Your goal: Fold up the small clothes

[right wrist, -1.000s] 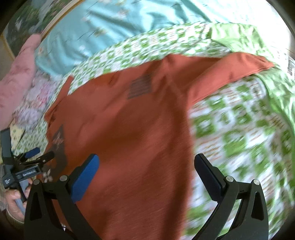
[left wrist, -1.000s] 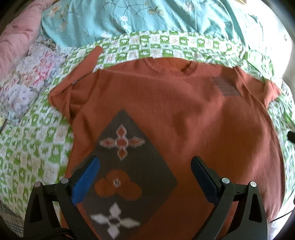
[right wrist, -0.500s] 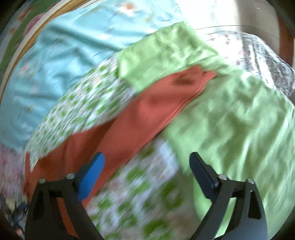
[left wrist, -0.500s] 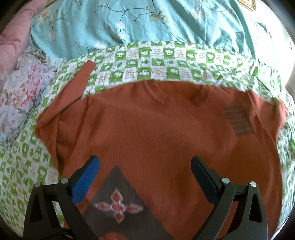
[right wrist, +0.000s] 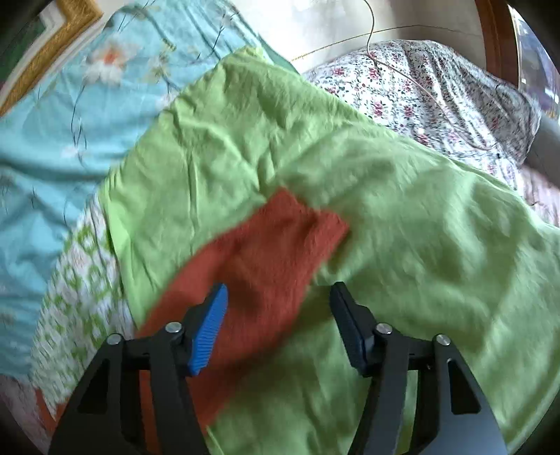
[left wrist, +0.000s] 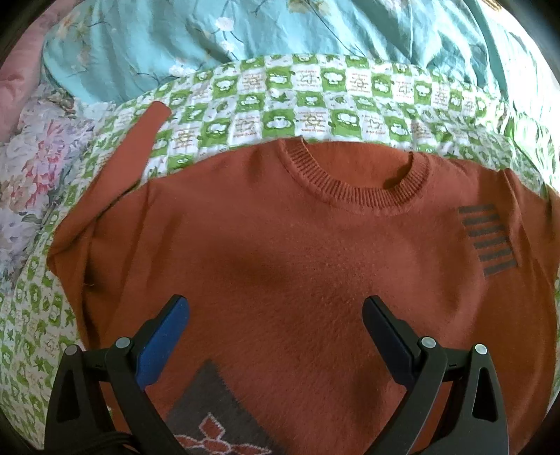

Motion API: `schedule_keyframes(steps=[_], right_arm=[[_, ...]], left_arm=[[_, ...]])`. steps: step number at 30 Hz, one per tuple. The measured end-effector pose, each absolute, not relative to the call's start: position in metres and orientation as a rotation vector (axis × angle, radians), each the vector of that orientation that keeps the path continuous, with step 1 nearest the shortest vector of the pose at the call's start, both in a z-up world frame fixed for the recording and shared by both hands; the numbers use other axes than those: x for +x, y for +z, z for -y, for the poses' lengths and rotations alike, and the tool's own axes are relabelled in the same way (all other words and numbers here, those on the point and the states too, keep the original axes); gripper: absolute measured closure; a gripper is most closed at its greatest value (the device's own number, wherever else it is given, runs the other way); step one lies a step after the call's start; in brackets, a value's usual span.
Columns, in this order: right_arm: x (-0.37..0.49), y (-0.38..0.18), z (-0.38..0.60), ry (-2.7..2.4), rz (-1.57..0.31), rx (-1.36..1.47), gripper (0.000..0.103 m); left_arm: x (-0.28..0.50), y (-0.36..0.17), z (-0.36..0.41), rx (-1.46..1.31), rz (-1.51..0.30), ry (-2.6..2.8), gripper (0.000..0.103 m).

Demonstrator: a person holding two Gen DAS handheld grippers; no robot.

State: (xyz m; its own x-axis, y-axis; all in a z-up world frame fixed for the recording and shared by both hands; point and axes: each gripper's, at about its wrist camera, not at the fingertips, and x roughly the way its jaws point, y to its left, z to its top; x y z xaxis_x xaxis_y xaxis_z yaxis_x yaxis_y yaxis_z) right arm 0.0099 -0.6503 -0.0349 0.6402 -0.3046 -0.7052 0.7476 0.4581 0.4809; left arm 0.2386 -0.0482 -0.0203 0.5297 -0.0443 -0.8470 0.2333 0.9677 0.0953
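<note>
A rust-orange knit sweater [left wrist: 297,252] lies flat, front up, on a green-and-white checked blanket [left wrist: 315,91]. Its ribbed collar [left wrist: 353,189] points away from me, and its left sleeve [left wrist: 136,147] runs up and away. My left gripper [left wrist: 275,309] is open and empty over the chest, above a grey diamond pattern [left wrist: 213,416]. In the right wrist view the other sleeve [right wrist: 266,259] lies on a plain green cloth [right wrist: 420,217]. My right gripper [right wrist: 278,297] is open, low over the sleeve near its cuff, with the sleeve between the fingers.
A turquoise floral quilt [left wrist: 280,31] lies beyond the blanket, also in the right wrist view [right wrist: 52,115]. A pink floral cover [left wrist: 31,168] is at the left. A small-flowered white cloth [right wrist: 437,80] and a thin cable [right wrist: 371,31] lie beyond the green cloth.
My left gripper moved up the sweater from the grey diamond toward the collar. My right gripper swung right along the sleeve to its cuff and narrowed somewhat.
</note>
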Motion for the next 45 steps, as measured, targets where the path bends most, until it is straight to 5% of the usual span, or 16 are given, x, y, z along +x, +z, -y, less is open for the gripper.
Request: schedule_keyframes(steps=[1, 3, 5, 19, 29, 37, 40, 42, 45], right_arm=[[0.013, -0.037, 0.654, -0.697, -0.577, 0.878, 0.062], [0.019, -0.040, 0.659, -0.696, -0.591, 0.877, 0.092], [0.023, -0.036, 0.652, -0.658, -0.588, 0.864, 0.093], [0.082, 0.062, 0.411, 0.023, -0.542, 0.743, 0.094], [0.186, 0.013, 0.202, 0.426, -0.752, 0.794, 0.094], [0.218, -0.021, 0.130, 0.501, -0.855, 0.791, 0.094], [0.228, -0.028, 0.117, 0.530, -0.897, 0.808, 0.083], [0.227, -0.031, 0.117, 0.529, -0.927, 0.828, 0.064], [0.210, -0.020, 0.136, 0.492, -0.860, 0.840, 0.064]], left_arm=[[0.239, -0.022, 0.050, 0.213, -1.003, -0.172, 0.003], [0.239, -0.026, 0.054, 0.221, -1.012, -0.182, 0.003], [0.239, -0.027, 0.056, 0.210, -1.023, -0.202, 0.003], [0.209, -0.011, 0.027, 0.110, -1.015, -0.337, 0.003], [0.193, -0.004, -0.026, -0.001, -1.025, -0.407, 0.003], [0.194, -0.010, -0.046, -0.077, -1.052, -0.444, 0.003], [0.202, -0.015, -0.046, -0.106, -1.066, -0.451, 0.003], [0.210, -0.020, -0.042, -0.117, -1.077, -0.462, 0.003], [0.226, -0.033, -0.028, -0.120, -1.106, -0.473, 0.003]])
